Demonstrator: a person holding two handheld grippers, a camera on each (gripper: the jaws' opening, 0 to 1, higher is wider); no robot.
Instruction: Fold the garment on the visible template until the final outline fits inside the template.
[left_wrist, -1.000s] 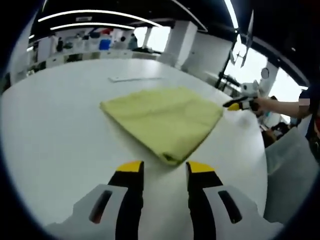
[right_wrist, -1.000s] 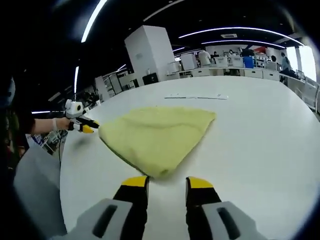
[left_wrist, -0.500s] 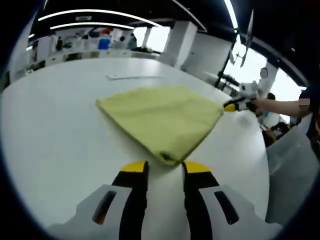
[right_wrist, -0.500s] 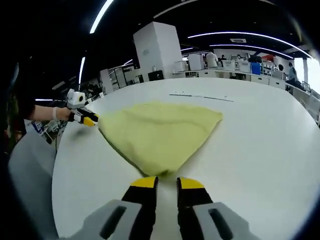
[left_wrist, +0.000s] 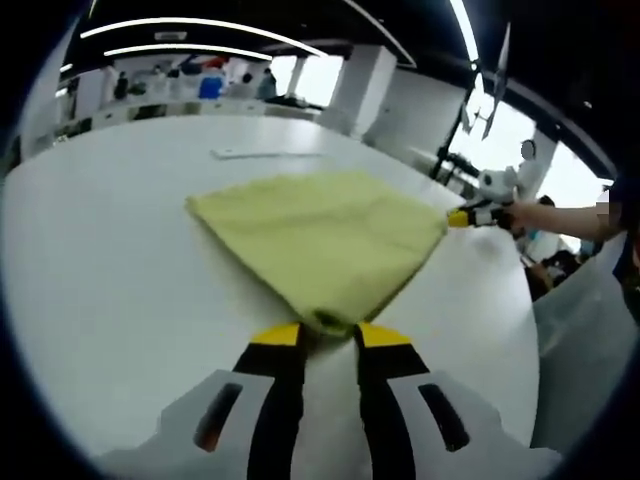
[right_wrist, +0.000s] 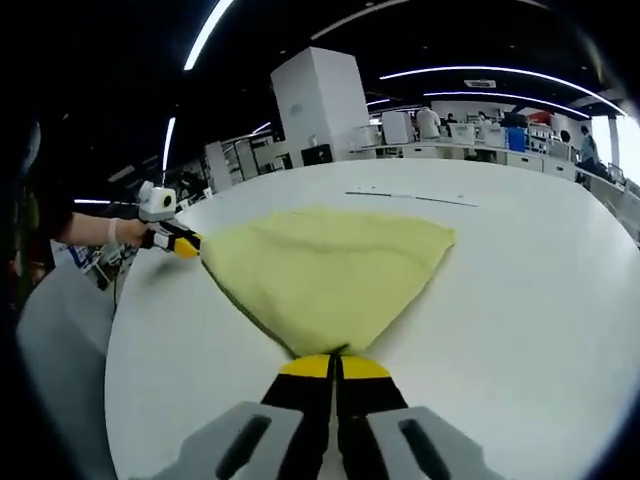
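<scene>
Jaws of the right gripper (right_wrist: 335, 366), at 6 o'clock in the right gripper view, are pressed together on the near corner of the yellow-green garment (right_wrist: 325, 275), where half a second ago they stood apart just short of it. In the left gripper view the left gripper (left_wrist: 325, 334) has its yellow tips either side of the opposite corner of the garment (left_wrist: 318, 240), narrower than before and touching the cloth, though a gap remains and I cannot tell whether they have bitten. Each gripper appears in the other's picture at the far side corner: the left gripper (right_wrist: 187, 246) at 9 o'clock in the right gripper view, the right gripper (left_wrist: 462, 217) at 3 o'clock in the left gripper view, each with a hand behind it. The garment lies flat on the white desk (right_wrist: 540, 290) as a roughly four-sided, already layered shape, so at least one fold looks done; another seems to be starting, with both corners being taken. A thin pale line (right_wrist: 410, 196) on the desk beyond the cloth, towards 12 o'clock, may be part of the template; its outline is too faint to judge whether the cloth fits.
</scene>
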